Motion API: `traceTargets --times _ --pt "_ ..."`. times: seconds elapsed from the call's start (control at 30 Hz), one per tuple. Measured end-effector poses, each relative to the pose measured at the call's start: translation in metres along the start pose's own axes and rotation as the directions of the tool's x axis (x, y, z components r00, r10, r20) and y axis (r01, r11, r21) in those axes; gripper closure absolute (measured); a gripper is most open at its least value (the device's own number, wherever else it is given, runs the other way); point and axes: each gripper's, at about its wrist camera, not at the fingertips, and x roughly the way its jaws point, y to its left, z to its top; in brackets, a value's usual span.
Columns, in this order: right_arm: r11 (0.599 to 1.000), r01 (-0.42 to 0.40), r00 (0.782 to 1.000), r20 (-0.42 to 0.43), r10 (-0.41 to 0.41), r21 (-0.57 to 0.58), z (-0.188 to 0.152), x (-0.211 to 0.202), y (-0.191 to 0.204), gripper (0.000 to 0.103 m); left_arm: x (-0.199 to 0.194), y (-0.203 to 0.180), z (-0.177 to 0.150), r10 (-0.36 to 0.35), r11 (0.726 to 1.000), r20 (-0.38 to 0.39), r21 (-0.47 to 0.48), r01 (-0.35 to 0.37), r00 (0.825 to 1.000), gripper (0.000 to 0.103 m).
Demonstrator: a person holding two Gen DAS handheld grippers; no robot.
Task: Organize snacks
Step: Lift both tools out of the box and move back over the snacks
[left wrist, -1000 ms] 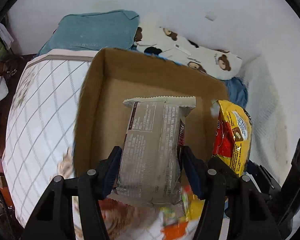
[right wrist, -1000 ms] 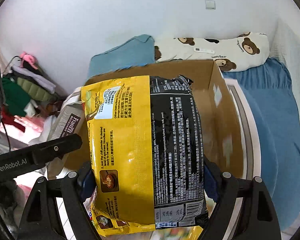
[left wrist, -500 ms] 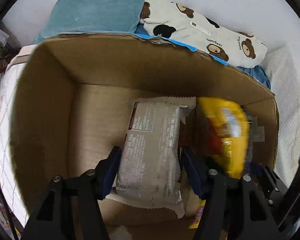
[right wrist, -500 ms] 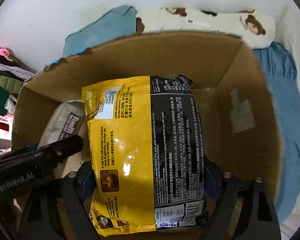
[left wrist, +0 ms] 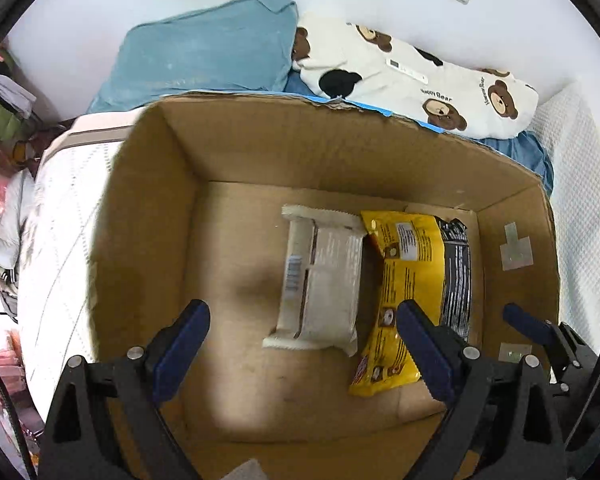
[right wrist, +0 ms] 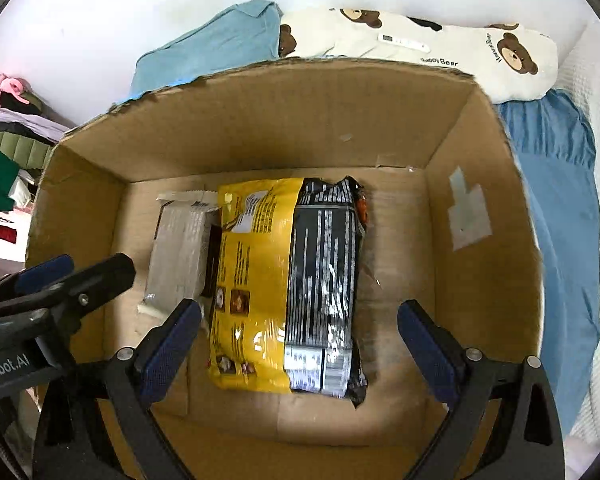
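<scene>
Both packets are now released: the left tool (left wrist: 302, 344) and right tool (right wrist: 298, 340) are spread, and the grey packet (left wrist: 320, 280) and yellow packet (right wrist: 288, 284) lie side by side on the box (right wrist: 476, 280) floor, so this placing looks finished.

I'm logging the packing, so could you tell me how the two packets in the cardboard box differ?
The noodle packet is glossy yellow and black, and looks larger; the grey packet is pale, matte and narrower. The noodle packet lies nearer the box's right wall. Both lie flat on the cardboard box floor, side by side, released.

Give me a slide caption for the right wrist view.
Open right hand-held gripper above yellow-and-black noodle packet lying beside grey snack pack in cardboard box.
</scene>
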Motion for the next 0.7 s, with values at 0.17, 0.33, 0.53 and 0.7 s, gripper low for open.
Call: traceTargets --times 0.17,0.33,0.53,0.7 --pt "1.000 -0.001 0.999 0.042 0.001 -0.011 -0.026 -0.028 0.003 0.003 -0.021 0.008 -0.021 0.001 1.000 0.041 -0.023 0.000 0.999 0.008" --pt "1.000 -0.003 0.995 0.102 0.005 -0.025 -0.047 -0.060 0.005 0.003 -0.051 0.012 -0.043 0.011 1.000 0.109 -0.025 -0.009 0.994 0.008" --pt "1.000 -0.002 0.984 0.175 0.006 -0.023 -0.070 -0.098 0.011 0.003 -0.089 0.006 -0.066 0.012 1.000 0.194 0.019 -0.016 0.981 0.008" --pt "1.000 -0.003 0.973 0.229 0.005 -0.011 -0.092 -0.130 0.016 0.003 -0.117 0.001 -0.081 -0.019 0.999 0.245 0.048 0.007 0.969 0.008"
